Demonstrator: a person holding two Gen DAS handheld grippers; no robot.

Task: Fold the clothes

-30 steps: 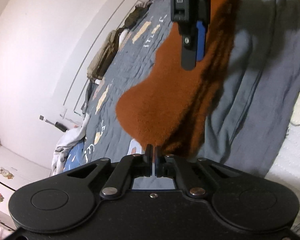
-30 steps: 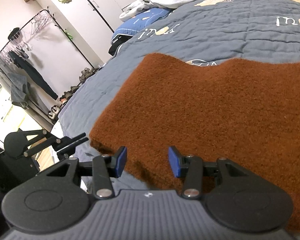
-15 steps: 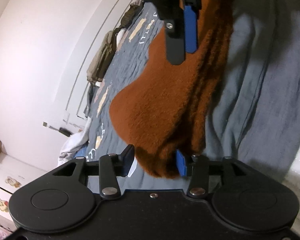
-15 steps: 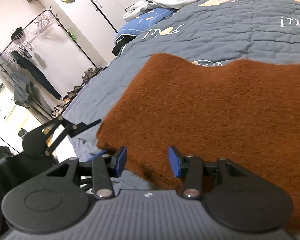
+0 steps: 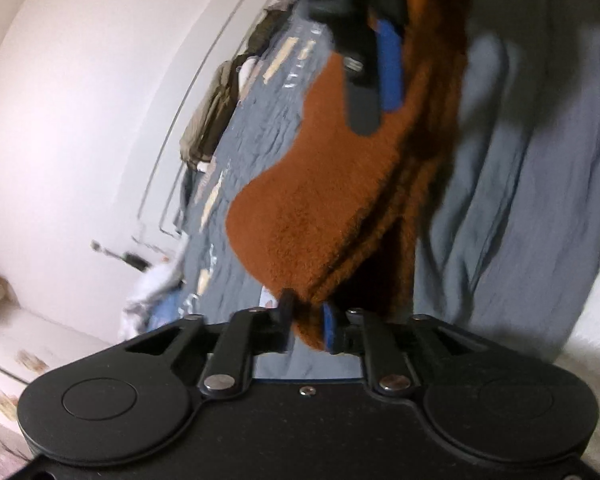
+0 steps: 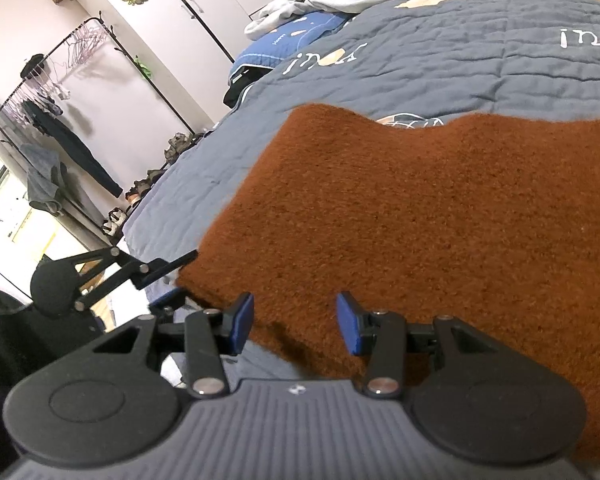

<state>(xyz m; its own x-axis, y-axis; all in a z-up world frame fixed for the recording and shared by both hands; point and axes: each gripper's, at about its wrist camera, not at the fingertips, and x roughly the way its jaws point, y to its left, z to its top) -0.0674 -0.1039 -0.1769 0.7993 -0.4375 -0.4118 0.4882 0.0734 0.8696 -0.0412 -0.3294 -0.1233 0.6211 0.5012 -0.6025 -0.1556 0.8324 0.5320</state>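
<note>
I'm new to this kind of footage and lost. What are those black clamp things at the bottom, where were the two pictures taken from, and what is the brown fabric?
Each picture comes from a camera mounted on a handheld two-finger gripper, looking along its fingers. A person carries one per hand. The left gripper has its jaws opening, with a corner of the rust-brown fleece garment between them. The right gripper is open, its pads beside the fleece edge without pressing it. The fleece lies on a grey quilted bedspread. A clothes rack stands by the wall.
</note>
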